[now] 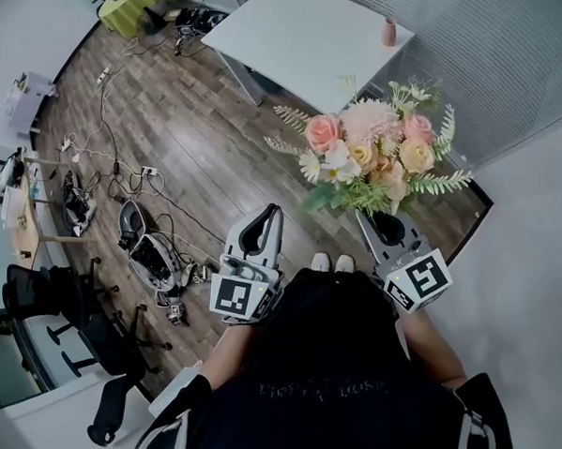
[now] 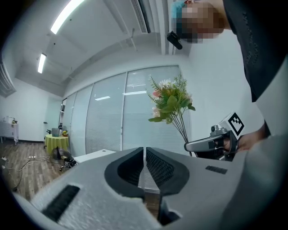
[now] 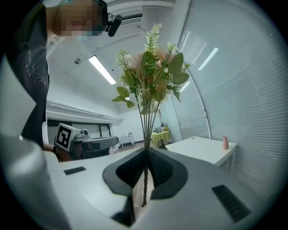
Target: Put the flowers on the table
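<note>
Flowers (image 1: 374, 158), a pink, cream and yellow bunch with green fronds, rise from the right gripper (image 1: 386, 222) in the head view, held over the wooden floor (image 1: 200, 158) and well apart from the white table (image 1: 310, 33). A pink vase (image 1: 390, 31) stands near that table's far edge. The left gripper (image 1: 270, 214) points forward beside the bunch, with cables (image 1: 124, 178) strewn off to its left.

From the left gripper view, its own jaws are pressed together with nothing between them. The flowers (image 2: 171, 101) stand up to the right, above the right gripper (image 2: 216, 143).

From the right gripper view, the jaws are clamped on the thin stems (image 3: 148, 126), which run upright to the blooms overhead. The white table (image 3: 202, 150) and pink vase (image 3: 225, 143) lie off to the right.
</note>
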A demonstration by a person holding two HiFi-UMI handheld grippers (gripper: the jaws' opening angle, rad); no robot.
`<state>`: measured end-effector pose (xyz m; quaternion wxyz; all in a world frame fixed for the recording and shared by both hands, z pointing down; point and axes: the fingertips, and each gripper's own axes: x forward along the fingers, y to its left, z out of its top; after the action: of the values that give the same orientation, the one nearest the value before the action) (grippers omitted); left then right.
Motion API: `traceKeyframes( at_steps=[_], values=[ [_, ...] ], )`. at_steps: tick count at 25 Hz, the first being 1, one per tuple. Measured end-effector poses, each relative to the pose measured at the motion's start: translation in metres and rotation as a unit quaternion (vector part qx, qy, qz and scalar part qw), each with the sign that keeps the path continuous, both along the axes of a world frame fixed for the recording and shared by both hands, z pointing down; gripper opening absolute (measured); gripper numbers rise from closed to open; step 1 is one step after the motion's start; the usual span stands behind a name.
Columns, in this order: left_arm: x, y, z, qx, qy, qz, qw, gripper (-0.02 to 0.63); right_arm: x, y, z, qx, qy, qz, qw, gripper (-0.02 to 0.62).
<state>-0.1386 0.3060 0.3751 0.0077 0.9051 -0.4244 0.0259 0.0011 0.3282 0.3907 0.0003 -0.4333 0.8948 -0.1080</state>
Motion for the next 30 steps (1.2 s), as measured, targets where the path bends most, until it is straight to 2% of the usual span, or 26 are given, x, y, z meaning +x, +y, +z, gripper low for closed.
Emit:
traceKeyframes(
  at_steps=[6,10,16,19,24,30],
  values=[
    [0.009,-0.005,0.007,-0.011,-0.009,-0.018,0.9997,0.032,0.008,-0.016,0.020,-0.011,-0.006,-0.018,1.000,0.038],
    [0.015,-0.031,0.033,-0.020,-0.009,-0.038,0.9990,0.032,0.025,-0.043,0.044,-0.020,-0.011,-0.021,1.000,0.038],
    [0.009,-0.071,0.046,-0.016,-0.007,-0.035,0.9992,0.032,0.024,-0.083,0.053,-0.026,-0.008,-0.021,0.999,0.038],
    [0.002,-0.110,0.048,-0.020,0.003,-0.038,0.9991,0.032,0.017,-0.117,0.051,-0.028,-0.014,-0.029,0.999,0.038],
    [-0.016,-0.236,0.033,-0.042,0.025,-0.040,0.9980,0.032,-0.002,-0.235,0.033,-0.049,-0.012,-0.039,0.998,0.038],
    [-0.020,-0.248,0.034,-0.019,-0.005,-0.038,0.9991,0.032,-0.001,-0.243,0.034,-0.039,-0.014,-0.025,0.999,0.038]
  ],
)
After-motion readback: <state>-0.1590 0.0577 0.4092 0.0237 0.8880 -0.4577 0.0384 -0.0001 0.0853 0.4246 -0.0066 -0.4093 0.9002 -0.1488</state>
